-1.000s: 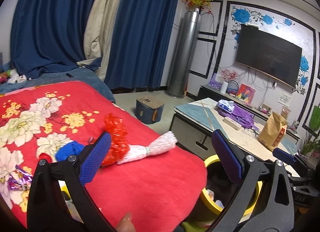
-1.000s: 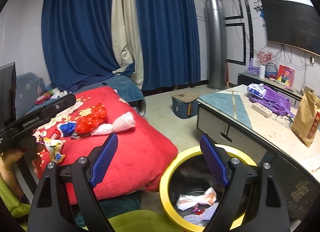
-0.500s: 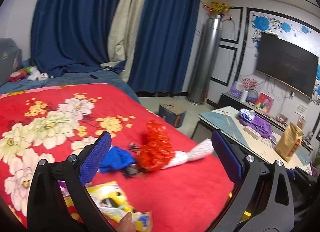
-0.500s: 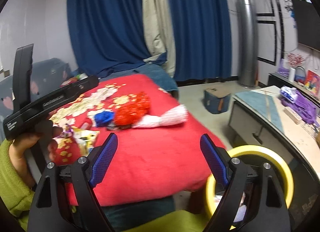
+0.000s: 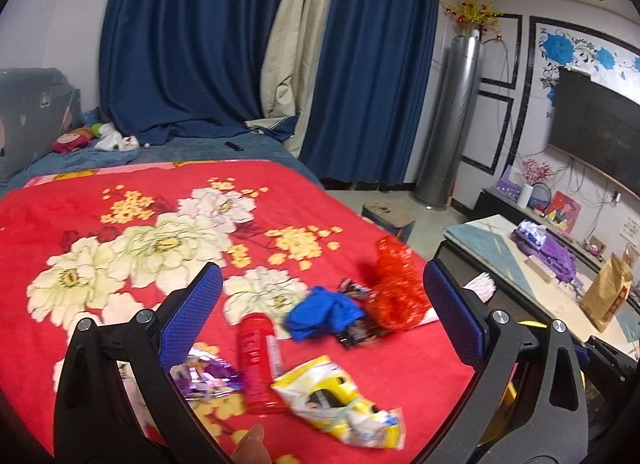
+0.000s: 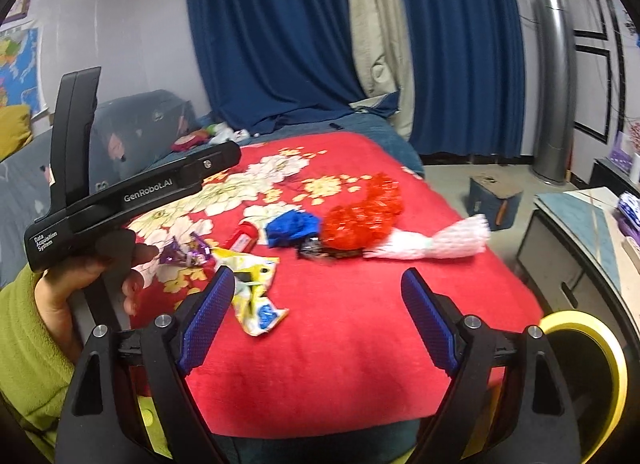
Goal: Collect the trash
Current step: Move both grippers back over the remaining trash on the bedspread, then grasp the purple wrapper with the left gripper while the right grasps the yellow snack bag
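Observation:
Trash lies on the red flowered blanket [image 5: 120,199]: a yellow wrapper [image 5: 340,400], a red tube [image 5: 256,352], a purple foil wrapper [image 5: 208,376], a blue crumpled piece [image 5: 324,312], a dark wrapper [image 5: 358,334], a red mesh bundle [image 5: 394,288] and a white foam net [image 6: 436,242]. My left gripper [image 5: 320,320] is open and empty, above the tube and blue piece. My right gripper [image 6: 316,324] is open and empty over the blanket's near edge, just right of the yellow wrapper [image 6: 252,288]. The yellow-rimmed bin [image 6: 592,368] stands at the bed's right.
A low table [image 5: 532,276] with a brown bag [image 5: 606,296] and purple items stands right of the bed. A small blue box [image 6: 494,199] sits on the floor. Curtains and a tall silver cylinder [image 5: 452,123] stand behind. The hand holding the left gripper [image 6: 80,284] shows at left.
Both grippers have swung left, away from the bin and toward the bed. More of the trash pile has come into view. Both stayed open.

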`<state>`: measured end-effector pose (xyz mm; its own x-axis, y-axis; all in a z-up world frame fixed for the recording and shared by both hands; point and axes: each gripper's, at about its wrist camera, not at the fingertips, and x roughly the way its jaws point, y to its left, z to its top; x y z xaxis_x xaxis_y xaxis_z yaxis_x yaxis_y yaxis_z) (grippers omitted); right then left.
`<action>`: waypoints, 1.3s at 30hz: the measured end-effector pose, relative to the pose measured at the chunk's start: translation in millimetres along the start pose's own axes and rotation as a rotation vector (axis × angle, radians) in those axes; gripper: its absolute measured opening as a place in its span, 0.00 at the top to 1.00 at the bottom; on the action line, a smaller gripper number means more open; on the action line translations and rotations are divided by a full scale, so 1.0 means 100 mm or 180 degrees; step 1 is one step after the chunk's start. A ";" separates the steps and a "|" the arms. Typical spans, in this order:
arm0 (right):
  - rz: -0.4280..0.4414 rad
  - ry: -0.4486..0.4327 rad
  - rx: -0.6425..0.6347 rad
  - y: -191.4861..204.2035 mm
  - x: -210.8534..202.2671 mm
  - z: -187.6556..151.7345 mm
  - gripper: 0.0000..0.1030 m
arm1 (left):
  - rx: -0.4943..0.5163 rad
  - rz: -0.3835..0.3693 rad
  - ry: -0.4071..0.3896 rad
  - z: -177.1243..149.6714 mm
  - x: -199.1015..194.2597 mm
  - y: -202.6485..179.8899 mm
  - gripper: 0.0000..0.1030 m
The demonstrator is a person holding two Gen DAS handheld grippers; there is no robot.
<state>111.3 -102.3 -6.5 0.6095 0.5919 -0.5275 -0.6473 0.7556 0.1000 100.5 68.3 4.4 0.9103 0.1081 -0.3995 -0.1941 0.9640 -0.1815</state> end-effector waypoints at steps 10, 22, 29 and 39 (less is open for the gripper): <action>0.0286 0.0319 -0.0275 0.30 0.40 -0.07 0.17 | -0.0077 0.0306 0.0373 -0.11 0.09 0.48 0.11; 0.0371 0.0630 -0.0467 0.54 0.88 -0.12 0.17 | -0.0340 0.0297 0.0920 -0.35 0.17 1.09 0.11; 0.0327 0.0819 -0.0439 0.54 1.15 -0.18 0.17 | -0.0415 0.0133 0.1137 -0.45 0.26 1.15 0.17; 0.0255 0.0854 -0.0433 0.49 1.20 -0.30 0.27 | -0.0360 -0.0069 0.1286 -0.52 0.34 1.07 0.36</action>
<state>138.9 -2.9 -90.6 0.4232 0.5391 -0.7282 -0.7547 0.6545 0.0460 91.4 162.8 -75.4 0.7024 -0.0376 -0.7108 -0.2359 0.9299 -0.2823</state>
